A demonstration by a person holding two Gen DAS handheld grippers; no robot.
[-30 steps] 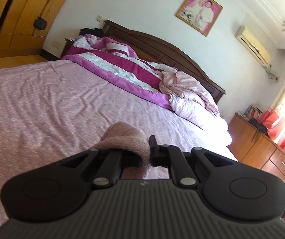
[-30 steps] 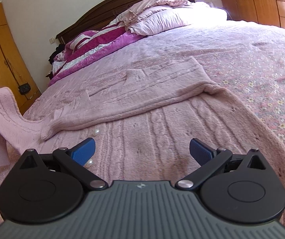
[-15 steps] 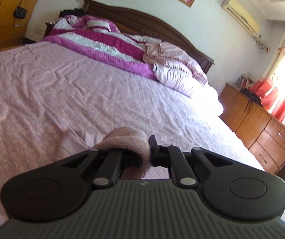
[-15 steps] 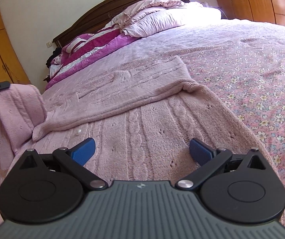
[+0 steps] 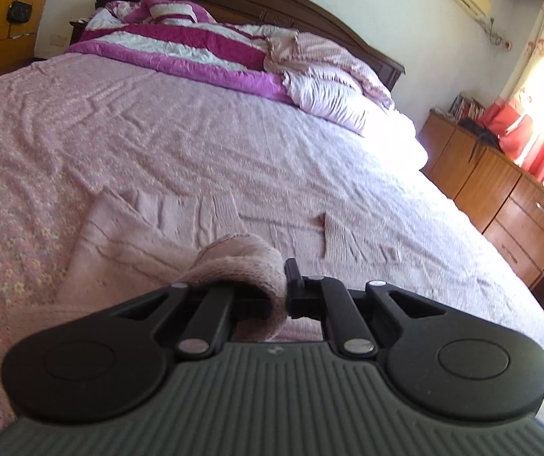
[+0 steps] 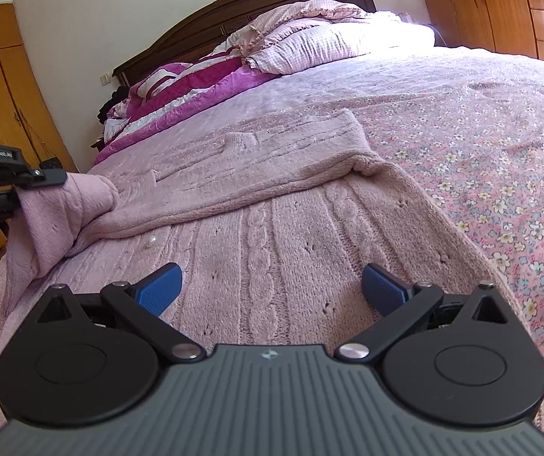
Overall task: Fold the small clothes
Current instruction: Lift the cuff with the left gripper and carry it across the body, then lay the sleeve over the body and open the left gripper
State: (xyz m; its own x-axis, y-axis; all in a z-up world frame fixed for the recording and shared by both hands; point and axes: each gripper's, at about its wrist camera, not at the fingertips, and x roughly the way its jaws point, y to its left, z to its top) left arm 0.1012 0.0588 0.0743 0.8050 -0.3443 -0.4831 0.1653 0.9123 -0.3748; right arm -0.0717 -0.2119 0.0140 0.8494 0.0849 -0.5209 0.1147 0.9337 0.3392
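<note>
A pale pink cable-knit sweater (image 6: 291, 235) lies flat on the bed, one sleeve (image 6: 256, 167) folded across its body. My left gripper (image 5: 285, 292) is shut on a bunched part of the other sleeve (image 5: 241, 262); the knit drapes over its left finger. In the right wrist view the left gripper (image 6: 24, 186) shows at the left edge, holding that sleeve (image 6: 66, 209) just above the sweater's left side. My right gripper (image 6: 270, 288) hovers low over the sweater's lower part, open, with nothing between its blue pads (image 6: 159, 290).
The bed has a pink flowered sheet (image 6: 500, 159). A magenta striped quilt (image 5: 180, 45) and pink pillows (image 6: 332, 41) are heaped at the dark headboard (image 5: 272, 0). Wooden drawers (image 5: 507, 197) stand along the bed's right side, yellow wardrobes (image 6: 2, 87) to the left.
My left gripper has carried the held sleeve down and inward over the sweater, which now shows beneath it. The right gripper has stayed open in about the same place.
</note>
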